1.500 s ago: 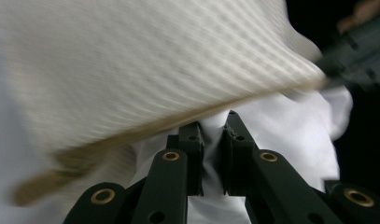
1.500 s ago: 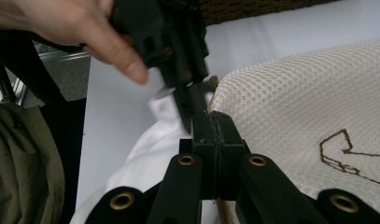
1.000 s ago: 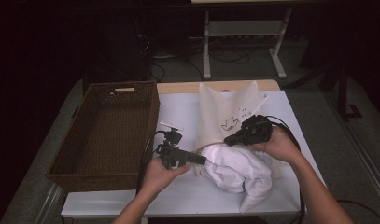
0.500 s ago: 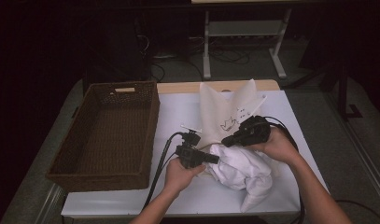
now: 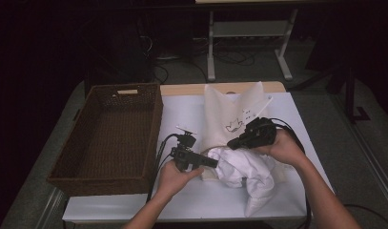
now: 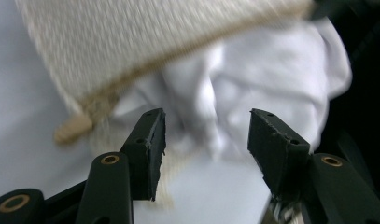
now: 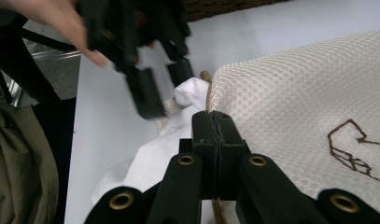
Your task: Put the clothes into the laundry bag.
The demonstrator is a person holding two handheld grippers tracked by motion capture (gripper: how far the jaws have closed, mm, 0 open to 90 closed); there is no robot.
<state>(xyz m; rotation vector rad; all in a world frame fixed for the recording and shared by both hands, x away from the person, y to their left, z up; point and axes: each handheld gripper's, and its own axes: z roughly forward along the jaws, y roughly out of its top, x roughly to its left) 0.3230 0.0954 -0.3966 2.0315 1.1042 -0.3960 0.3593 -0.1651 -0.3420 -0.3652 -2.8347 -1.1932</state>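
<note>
Our right claw [image 7: 214, 122] is clenched on the mesh bag's [image 7: 295, 107] edge; our left claw [image 6: 204, 135] has just reopened, released, white cloth [image 6: 271, 79] directly ahead.

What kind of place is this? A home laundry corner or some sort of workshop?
More likely a lab or recording room than a home: a white-covered table stands in a dark room, cables trail across the floor beneath a metal stand, and a wicker basket sits ready.

High view from above the near edge of the table [image 5: 191, 200], facing forward and down, far off, left gripper view close over the white cloth [image 6: 271, 79], right gripper view close along the mesh bag [image 7: 295, 93], all sharing cloth and bag edge
</note>
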